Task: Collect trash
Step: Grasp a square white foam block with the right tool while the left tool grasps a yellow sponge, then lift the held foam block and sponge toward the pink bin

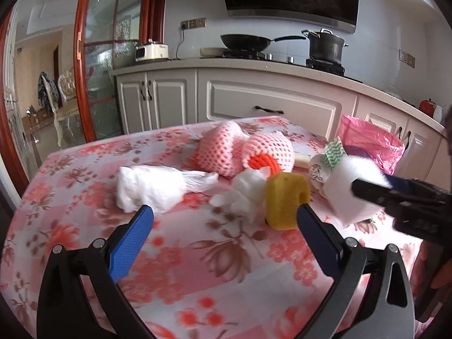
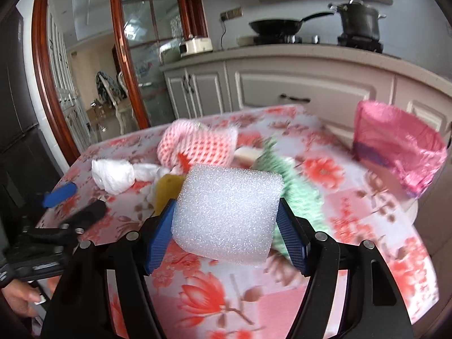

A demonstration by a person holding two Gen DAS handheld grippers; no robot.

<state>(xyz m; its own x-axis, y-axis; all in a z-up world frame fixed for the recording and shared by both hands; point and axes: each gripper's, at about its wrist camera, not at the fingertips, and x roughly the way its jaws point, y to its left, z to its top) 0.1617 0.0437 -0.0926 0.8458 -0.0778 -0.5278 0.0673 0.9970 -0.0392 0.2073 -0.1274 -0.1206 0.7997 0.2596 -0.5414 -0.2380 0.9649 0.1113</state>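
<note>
Two grippers work over a floral tablecloth [image 1: 197, 254]. The right gripper [image 2: 226, 214] has its blue pads pressed on either side of a white foam block [image 2: 226, 212], held clear above the cloth. The left gripper [image 1: 226, 217] stands with jaws wide and nothing between them, near a yellow sponge [image 1: 285, 200] and crumpled white tissue [image 1: 152, 186]. Farther off lie pink foam fruit nets [image 1: 243, 152], and at the far right stands a bin lined with a pink bag [image 2: 395, 147].
</note>
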